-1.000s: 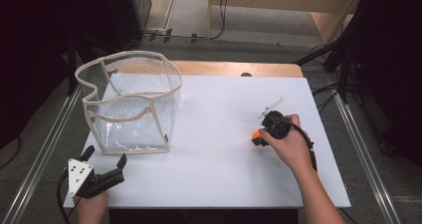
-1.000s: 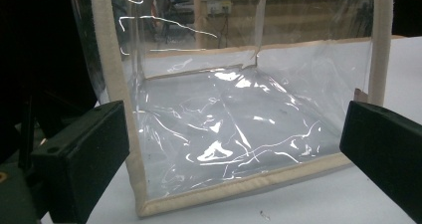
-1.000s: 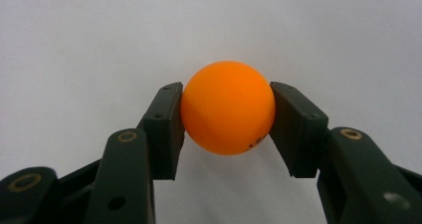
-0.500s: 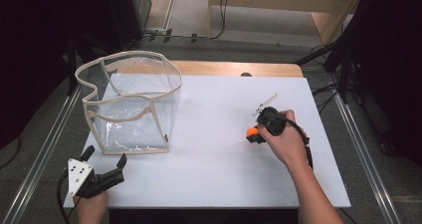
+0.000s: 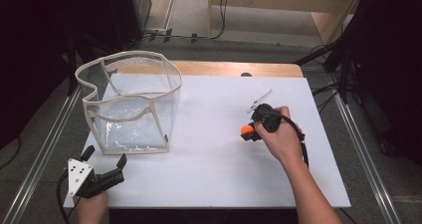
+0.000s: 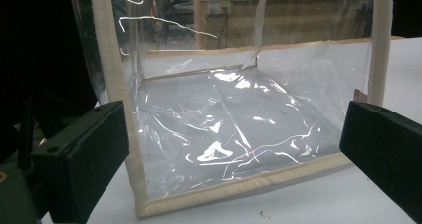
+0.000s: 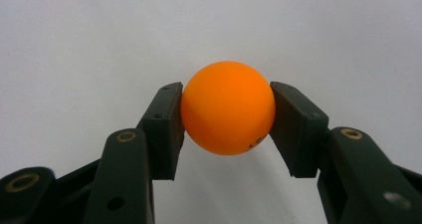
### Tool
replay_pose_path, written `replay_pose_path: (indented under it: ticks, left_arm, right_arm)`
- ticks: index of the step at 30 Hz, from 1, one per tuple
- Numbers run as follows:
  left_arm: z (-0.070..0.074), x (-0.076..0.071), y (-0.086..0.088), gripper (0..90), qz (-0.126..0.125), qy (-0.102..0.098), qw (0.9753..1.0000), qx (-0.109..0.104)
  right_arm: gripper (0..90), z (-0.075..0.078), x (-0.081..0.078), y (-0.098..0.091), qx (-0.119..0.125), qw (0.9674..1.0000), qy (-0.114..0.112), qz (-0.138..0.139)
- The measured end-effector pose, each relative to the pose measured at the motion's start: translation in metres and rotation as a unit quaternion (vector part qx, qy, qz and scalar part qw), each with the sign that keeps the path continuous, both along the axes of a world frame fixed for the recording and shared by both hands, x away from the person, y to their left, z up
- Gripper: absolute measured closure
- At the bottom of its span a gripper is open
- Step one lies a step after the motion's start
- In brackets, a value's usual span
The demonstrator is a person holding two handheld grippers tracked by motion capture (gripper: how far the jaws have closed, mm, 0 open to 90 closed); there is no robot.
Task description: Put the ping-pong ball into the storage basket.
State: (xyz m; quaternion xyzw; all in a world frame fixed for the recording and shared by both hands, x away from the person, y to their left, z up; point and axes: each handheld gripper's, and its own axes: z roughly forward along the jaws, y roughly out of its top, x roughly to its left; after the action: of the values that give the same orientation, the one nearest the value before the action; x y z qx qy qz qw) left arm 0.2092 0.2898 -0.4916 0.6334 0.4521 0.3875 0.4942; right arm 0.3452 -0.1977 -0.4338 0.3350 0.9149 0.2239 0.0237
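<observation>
Clear bag (image 5: 132, 107) stands upright on the surface (image 5: 214, 169), far left. Left hand-held gripper (image 5: 107, 176) sits just before it at the near-left corner. Ball (image 5: 246, 130) sits between the jaws of the right hand-held gripper (image 5: 251, 129), well apart to the right.

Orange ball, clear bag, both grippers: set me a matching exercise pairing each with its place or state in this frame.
Things:
1. orange ball
2. clear bag
3. left gripper
4. right gripper

Places or states:
A. jaws spread wide, nothing between them, near the table's front left corner
B. standing open-topped on the white table
C. clamped between two black jaws
D. shut, on the table's right half

Pairs: 1-C, 2-B, 3-A, 4-D
</observation>
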Motion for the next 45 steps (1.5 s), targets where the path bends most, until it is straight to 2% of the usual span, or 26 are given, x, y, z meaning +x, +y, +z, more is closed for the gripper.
replay_pose_path:
  ticks: [15, 25, 45]
  left_arm:
    - [0.0, 0.0, 0.0, 0.0, 0.0, 0.0, 1.0, 0.001]
    - [0.0, 0.0, 0.0, 0.0, -0.001, -0.001, 1.0, 0.001]
    - [0.0, 0.0, 0.0, 0.0, -0.001, -0.001, 1.0, 0.001]
  right_arm:
    - [48.0, 0.006, 0.006, 0.023, 0.0, 0.9996, 0.008, 0.025]
    - [48.0, 0.009, 0.009, 0.036, 0.004, 0.9991, 0.006, 0.042]
    - [48.0, 0.015, 0.013, 0.05, 0.011, 0.9982, 0.007, 0.058]
